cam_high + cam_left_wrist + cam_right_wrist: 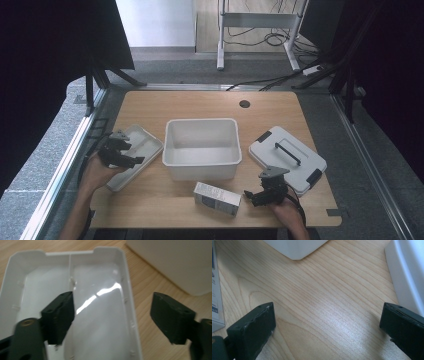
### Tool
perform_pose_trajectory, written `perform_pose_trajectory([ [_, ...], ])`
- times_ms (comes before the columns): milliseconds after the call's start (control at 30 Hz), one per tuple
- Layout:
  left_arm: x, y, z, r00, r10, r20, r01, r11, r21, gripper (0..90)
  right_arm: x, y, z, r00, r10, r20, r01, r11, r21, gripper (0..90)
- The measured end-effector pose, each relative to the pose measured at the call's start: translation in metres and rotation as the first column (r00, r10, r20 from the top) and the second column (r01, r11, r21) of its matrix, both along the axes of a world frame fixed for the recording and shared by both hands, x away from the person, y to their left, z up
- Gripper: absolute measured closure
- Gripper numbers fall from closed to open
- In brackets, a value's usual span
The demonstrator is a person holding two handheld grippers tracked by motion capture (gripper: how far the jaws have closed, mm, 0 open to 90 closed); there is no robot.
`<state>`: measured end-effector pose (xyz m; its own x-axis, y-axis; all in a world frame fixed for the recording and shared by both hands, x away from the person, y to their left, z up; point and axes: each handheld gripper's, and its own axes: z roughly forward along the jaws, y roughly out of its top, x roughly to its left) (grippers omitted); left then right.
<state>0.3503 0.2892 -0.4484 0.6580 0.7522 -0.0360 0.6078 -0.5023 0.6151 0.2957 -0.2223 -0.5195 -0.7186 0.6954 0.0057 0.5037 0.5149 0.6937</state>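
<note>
Wooden counter (150, 107) under dark curtains carries a white tub (202, 147) in the middle, a tray (134, 155) to its left, a lid (287, 157) to its right and a small box (217, 198) near the front. Left gripper (134, 159) hangs over the tray, jaws wide and empty. Right gripper (248, 194) hovers beside the box, jaws wide, empty. Likely next: close on the box and lift it into the tub.
</note>
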Motion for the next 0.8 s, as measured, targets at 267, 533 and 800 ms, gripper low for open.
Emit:
perform_pose_trajectory([
  [267,-0.024,-0.030,0.003,0.9960,-0.083,0.033,0.084,0.9962,-0.023,4.1,0.000,0.000,0.000,1.0000,0.000,0.000,0.000,1.000,0.000,0.0],
  [533,-0.046,-0.059,-0.011,0.9857,-0.159,0.057,0.160,0.9870,-0.015,0.0,0.000,0.000,0.000,1.0000,0.000,0.000,0.000,1.000,0.000,0.0],
  [800,-0.057,-0.075,-0.035,0.9821,-0.176,0.066,0.178,0.9836,-0.026,0.0,0.000,0.000,0.000,1.0000,0.000,-0.001,0.000,1.000,-0.001,0.0],
])
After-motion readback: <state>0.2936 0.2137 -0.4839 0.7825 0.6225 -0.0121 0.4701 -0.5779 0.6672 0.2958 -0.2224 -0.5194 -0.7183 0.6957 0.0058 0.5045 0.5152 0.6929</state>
